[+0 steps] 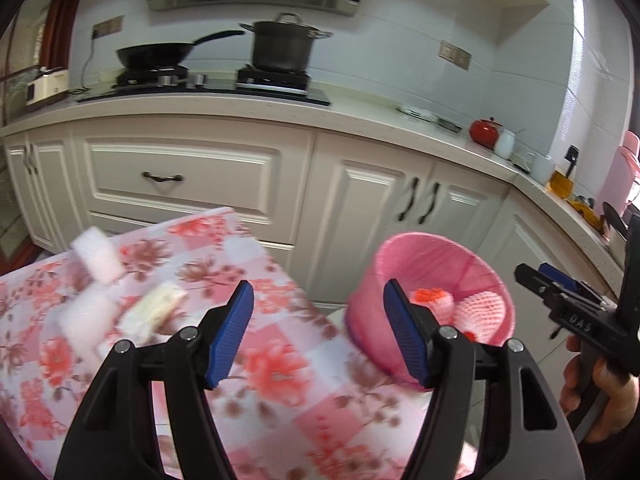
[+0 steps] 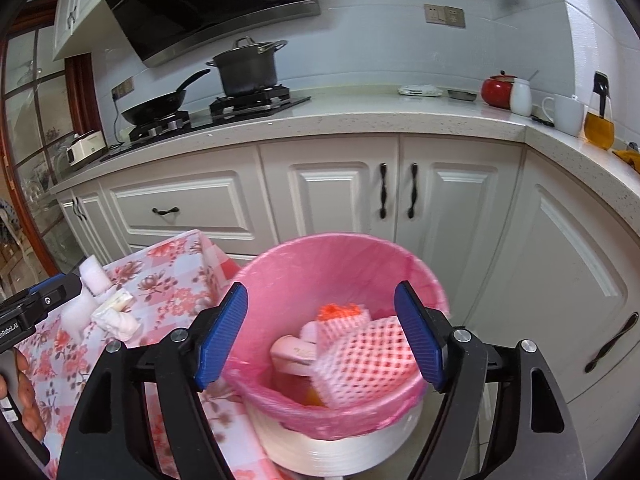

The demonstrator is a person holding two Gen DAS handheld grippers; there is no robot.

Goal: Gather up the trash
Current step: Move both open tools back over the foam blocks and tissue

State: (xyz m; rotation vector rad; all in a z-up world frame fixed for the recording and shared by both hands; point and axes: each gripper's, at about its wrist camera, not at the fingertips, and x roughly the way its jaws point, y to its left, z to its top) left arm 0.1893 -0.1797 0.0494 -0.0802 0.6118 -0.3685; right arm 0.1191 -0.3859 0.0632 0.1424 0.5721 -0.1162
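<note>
Both tongs empty, blue pads spread wide apart, nothing between them. Right tongs [image 2: 320, 336] hang over the round white waste bin lined with a pink plastic bag [image 2: 400, 404], which stands on the floor just beside the bench. Inside the bin: a pink foam net fruit sleeve [image 2: 368, 364], a second foam net piece with orange bits on top [image 2: 340, 314], a pale pink box-like item [image 2: 292, 354]; something orange shows at the bottom, can't tell what.

Left tongs [image 1: 318, 330] are over the corner of the bench covered in a red-and-pink floral checked cloth [image 1: 280, 368], the bin just to their right in that view. Trash on the cloth, well left of the left tongs: white foam block near the far edge [image 1: 98, 256], a second white block [image 1: 86, 320], crumpled white-cream wrapper [image 1: 154, 308] touching it; all blurred.

The right tool's handle, with a hand [image 1: 596, 392] around it, shows at the left view's right edge.
</note>
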